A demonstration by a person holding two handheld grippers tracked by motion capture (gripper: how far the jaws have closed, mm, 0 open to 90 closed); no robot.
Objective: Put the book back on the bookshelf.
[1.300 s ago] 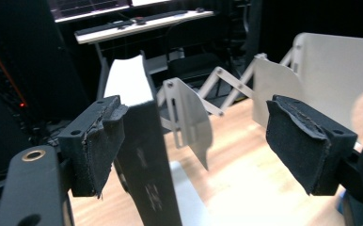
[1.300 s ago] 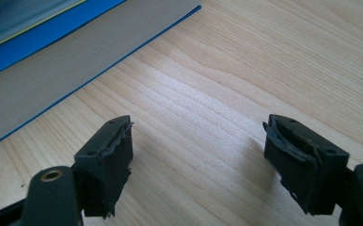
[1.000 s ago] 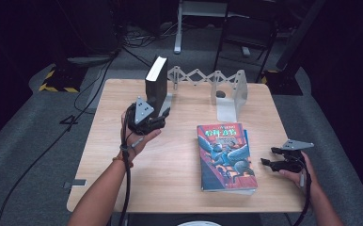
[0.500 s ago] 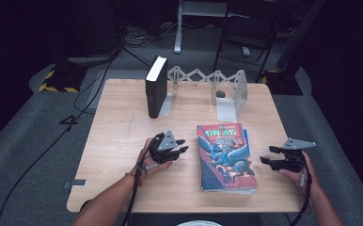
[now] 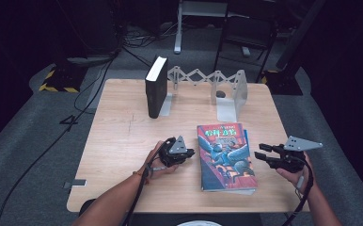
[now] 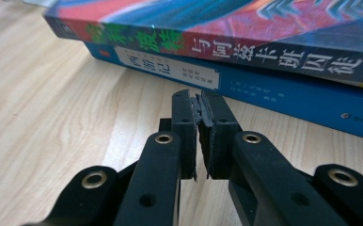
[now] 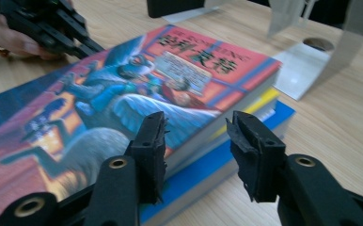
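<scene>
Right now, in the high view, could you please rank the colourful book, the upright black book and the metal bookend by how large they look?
1. Colourful book, lying flat, clearly largest.
2. Upright black book.
3. Metal bookend.
The last two look close in size, and both stand farther from the camera than the colourful one, so their order is unsure.

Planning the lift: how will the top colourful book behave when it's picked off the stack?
The colourful book is thick, so likely heavy. Its glossy cover may slip on the blue book beneath. As a probable paperback, it could sag if held by one edge.
</scene>
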